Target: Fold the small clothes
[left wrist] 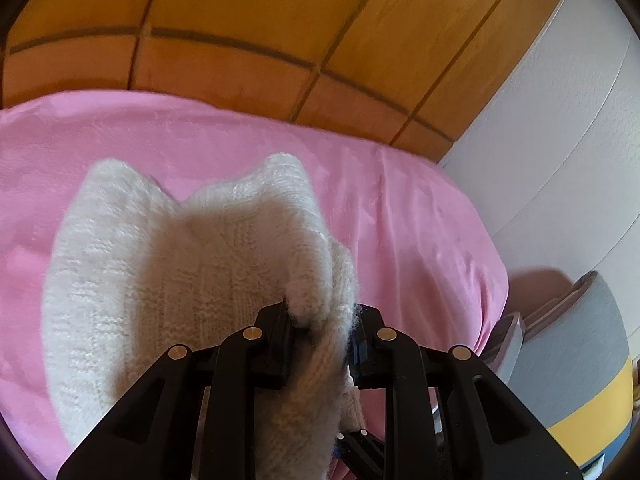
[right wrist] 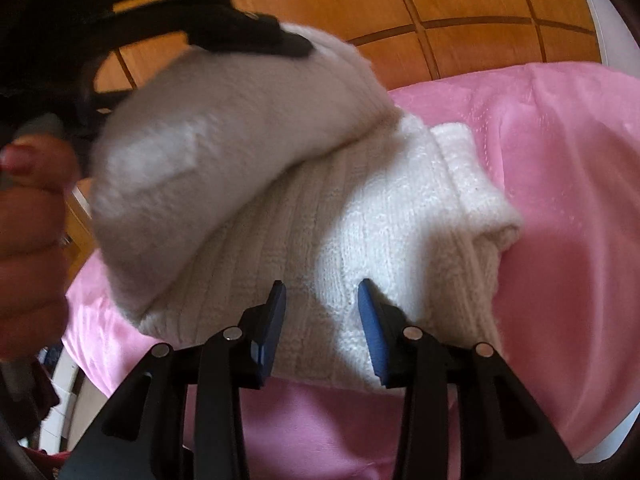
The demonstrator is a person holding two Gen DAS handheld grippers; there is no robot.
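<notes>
A white knitted garment [left wrist: 160, 272] lies on a pink sheet [left wrist: 420, 220]. My left gripper [left wrist: 322, 332] is shut on a bunched edge of the knit and holds that part lifted off the sheet. In the right wrist view the same garment [right wrist: 360, 224] lies on the pink sheet [right wrist: 560, 160], with a lifted flap [right wrist: 208, 128] folding over it from the left. The left gripper [right wrist: 296, 46] shows there at the top, pinching that flap. My right gripper [right wrist: 322, 300] is open, its blue-padded fingertips [right wrist: 370, 312] just over the garment's near edge, holding nothing.
A wooden panelled headboard [left wrist: 240, 20] stands behind the bed. A white wall [left wrist: 560, 140] is to the right, with a grey and yellow object [left wrist: 580, 360] beside the bed. A person's hand [right wrist: 28, 216] shows at the left of the right wrist view.
</notes>
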